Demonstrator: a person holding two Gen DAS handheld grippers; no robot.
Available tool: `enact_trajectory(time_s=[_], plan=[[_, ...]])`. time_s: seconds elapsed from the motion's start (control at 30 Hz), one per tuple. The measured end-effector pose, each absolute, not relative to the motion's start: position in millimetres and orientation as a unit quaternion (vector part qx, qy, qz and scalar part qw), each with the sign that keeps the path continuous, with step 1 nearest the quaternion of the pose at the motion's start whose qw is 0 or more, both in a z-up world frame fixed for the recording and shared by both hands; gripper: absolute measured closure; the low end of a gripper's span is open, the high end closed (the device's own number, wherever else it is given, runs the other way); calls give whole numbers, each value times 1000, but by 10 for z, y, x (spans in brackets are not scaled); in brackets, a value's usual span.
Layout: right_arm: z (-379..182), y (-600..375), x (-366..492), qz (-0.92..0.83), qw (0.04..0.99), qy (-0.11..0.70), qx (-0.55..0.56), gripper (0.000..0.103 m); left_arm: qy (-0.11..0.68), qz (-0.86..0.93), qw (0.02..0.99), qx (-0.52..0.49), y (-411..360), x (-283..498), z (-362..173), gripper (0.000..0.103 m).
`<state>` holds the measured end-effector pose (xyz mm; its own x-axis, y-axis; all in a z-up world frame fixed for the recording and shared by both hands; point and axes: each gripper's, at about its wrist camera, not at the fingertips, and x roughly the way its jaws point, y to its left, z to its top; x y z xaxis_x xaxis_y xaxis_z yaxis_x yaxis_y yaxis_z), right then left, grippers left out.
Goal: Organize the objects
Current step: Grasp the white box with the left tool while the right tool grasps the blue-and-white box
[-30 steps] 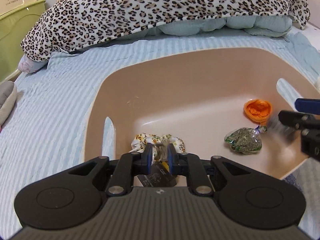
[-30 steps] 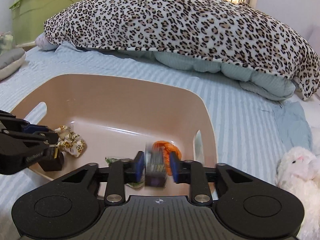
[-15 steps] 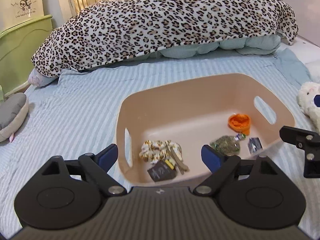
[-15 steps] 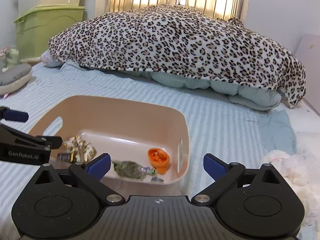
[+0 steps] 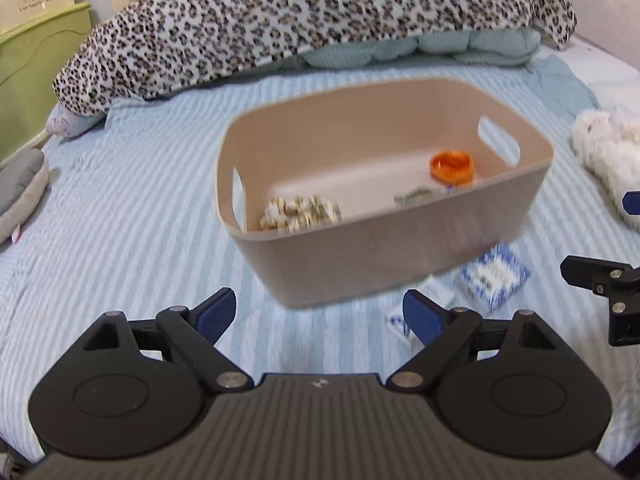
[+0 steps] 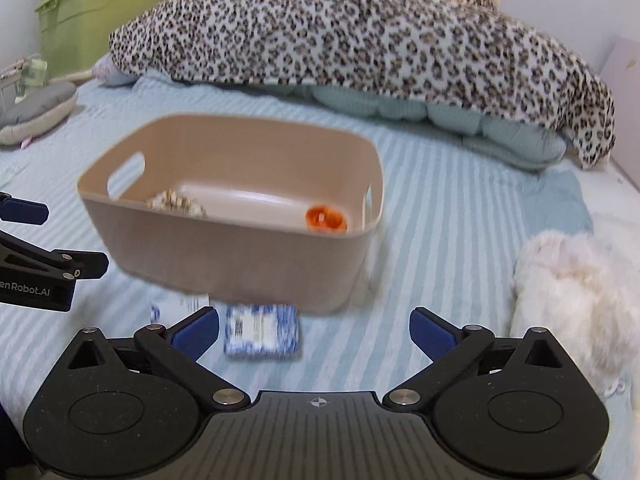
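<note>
A beige plastic bin [image 5: 400,256] [image 6: 240,256] stands on the striped bed. Inside it lie a leopard-print scrunchie [image 5: 300,212] [image 6: 176,203], an orange lid [image 5: 452,166] [image 6: 325,219] and a green packet [image 5: 416,194]. A blue-and-white packet [image 5: 493,277] [image 6: 262,330] and a small white packet [image 5: 400,320] [image 6: 180,304] lie on the bed in front of the bin. My left gripper [image 5: 320,314] is open and empty, short of the bin. My right gripper [image 6: 314,330] is open and empty, just above the blue-and-white packet.
A leopard-print blanket [image 5: 312,12] [image 6: 360,32] covers the far side of the bed. A white plush toy [image 5: 608,152] [image 6: 576,292] lies to the right. A grey cushion [image 5: 20,192] [image 6: 36,112] lies left. A green storage box [image 6: 100,8] stands at the back left.
Both grippers opened, dropped their small items into the bin, then pulled back and lower. The bin now looks farther away, and packets on the bed have come into view.
</note>
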<state>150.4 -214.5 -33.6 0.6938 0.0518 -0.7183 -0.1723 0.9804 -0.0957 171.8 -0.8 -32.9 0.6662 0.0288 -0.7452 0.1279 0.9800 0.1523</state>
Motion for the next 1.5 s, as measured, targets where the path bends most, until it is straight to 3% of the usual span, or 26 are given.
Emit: enact_trajectory(time_s=[0.6, 1.3, 1.37, 1.5], plan=[[-1119, -2147, 1542, 56, 881, 462, -84, 0, 474, -82, 871, 97, -46, 1796, -1177, 12], [-1322, -2106, 1738, 64, 886, 455, -65, 0, 433, -79, 898, 31, -189, 2050, -1224, 7], [-1327, -2087, 1747, 65, 887, 453, -66, 0, 430, -96, 897, 35, -251, 2069, -1223, 8], [-1335, -2087, 1766, 66, 888, 451, -68, 0, 420, -126, 898, 44, -267, 2103, -1219, 19]])
